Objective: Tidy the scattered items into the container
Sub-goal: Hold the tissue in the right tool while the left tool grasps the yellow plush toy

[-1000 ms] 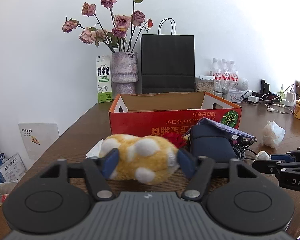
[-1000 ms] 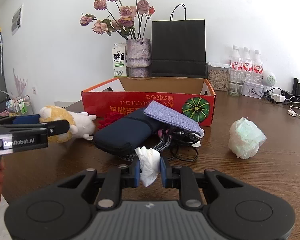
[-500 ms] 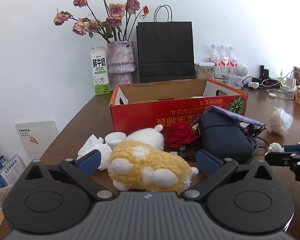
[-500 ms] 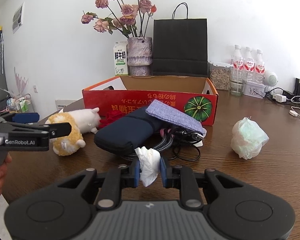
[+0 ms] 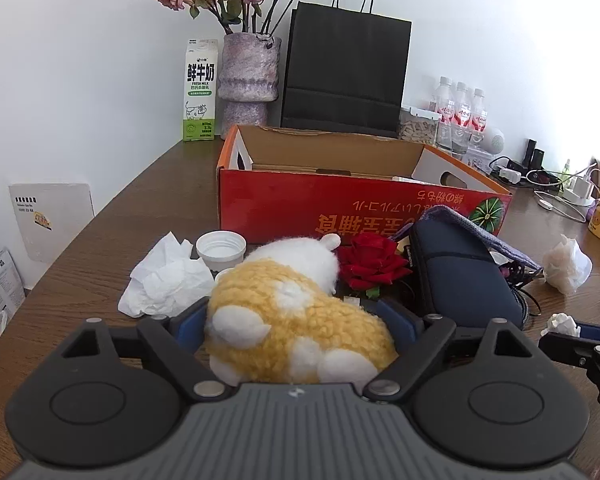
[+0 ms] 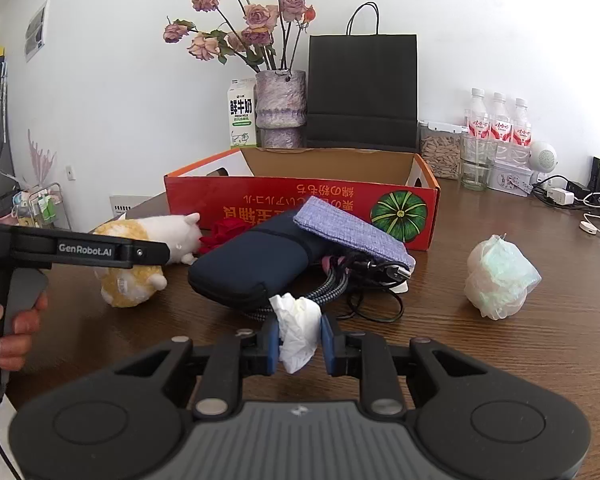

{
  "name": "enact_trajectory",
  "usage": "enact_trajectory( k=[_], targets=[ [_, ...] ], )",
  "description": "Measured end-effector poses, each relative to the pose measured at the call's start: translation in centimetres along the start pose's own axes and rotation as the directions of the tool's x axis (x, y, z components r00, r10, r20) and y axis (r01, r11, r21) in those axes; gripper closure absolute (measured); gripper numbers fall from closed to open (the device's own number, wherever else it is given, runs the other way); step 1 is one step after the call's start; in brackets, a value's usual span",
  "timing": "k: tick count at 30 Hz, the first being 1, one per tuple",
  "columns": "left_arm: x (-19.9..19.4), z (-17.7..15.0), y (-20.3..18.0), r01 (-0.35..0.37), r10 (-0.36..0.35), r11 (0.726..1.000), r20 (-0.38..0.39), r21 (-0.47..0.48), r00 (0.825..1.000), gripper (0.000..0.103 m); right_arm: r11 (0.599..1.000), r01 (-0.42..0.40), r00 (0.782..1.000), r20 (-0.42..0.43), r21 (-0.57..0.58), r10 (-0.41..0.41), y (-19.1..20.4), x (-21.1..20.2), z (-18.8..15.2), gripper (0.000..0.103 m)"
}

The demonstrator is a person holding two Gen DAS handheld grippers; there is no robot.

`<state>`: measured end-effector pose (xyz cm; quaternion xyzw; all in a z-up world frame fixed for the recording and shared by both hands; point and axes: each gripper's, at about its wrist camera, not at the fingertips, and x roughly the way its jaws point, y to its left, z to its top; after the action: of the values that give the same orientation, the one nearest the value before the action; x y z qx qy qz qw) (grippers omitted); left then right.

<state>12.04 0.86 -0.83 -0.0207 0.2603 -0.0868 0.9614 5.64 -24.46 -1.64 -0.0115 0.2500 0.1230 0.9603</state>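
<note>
A yellow and white plush toy [image 5: 300,320] lies on the brown table [image 5: 100,256] between the jaws of my left gripper [image 5: 294,320]. The jaws are closing, and their blue pads [image 5: 192,326] stand right at the toy's sides. The red cardboard box [image 5: 360,208] stands open just behind it. My right gripper [image 6: 300,334] is shut on a crumpled white tissue [image 6: 298,328] and hovers low over the table. In the right wrist view the left gripper's finger [image 6: 100,248] crosses in front of the plush toy [image 6: 128,284].
In front of the box lie a red rose [image 5: 370,264], a navy pouch [image 5: 456,276], a lilac cloth pouch [image 6: 348,232], cables [image 6: 364,280], a white tissue [image 5: 164,276] and a white cap [image 5: 221,245]. A wrapped tissue ball [image 6: 500,280] sits right. A vase [image 5: 250,76], a milk carton [image 5: 199,92] and a black bag [image 5: 344,76] stand behind.
The left gripper let go of the plush toy, which dropped onto the table. Its jaws swung wide, moved in over the toy and have narrowed again. The right gripper stayed still.
</note>
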Motion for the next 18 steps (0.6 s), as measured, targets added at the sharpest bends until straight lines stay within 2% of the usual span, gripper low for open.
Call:
enact_trajectory(
  k=[8,18],
  targets=[
    [-1.4,0.4,-0.3,-0.013,0.014,1.000,0.054,-0.003,0.998,0.018,1.000,0.001,1.000,0.005,-0.004,-0.001,-0.1,0.1,0.3,0.083],
    [-2.4,0.6,-0.5,-0.018,0.019,1.000,0.082,-0.010,0.996,0.022,1.000,0.001,1.000,0.005,-0.005,-0.001,-0.2,0.3,0.5,0.083]
  ],
)
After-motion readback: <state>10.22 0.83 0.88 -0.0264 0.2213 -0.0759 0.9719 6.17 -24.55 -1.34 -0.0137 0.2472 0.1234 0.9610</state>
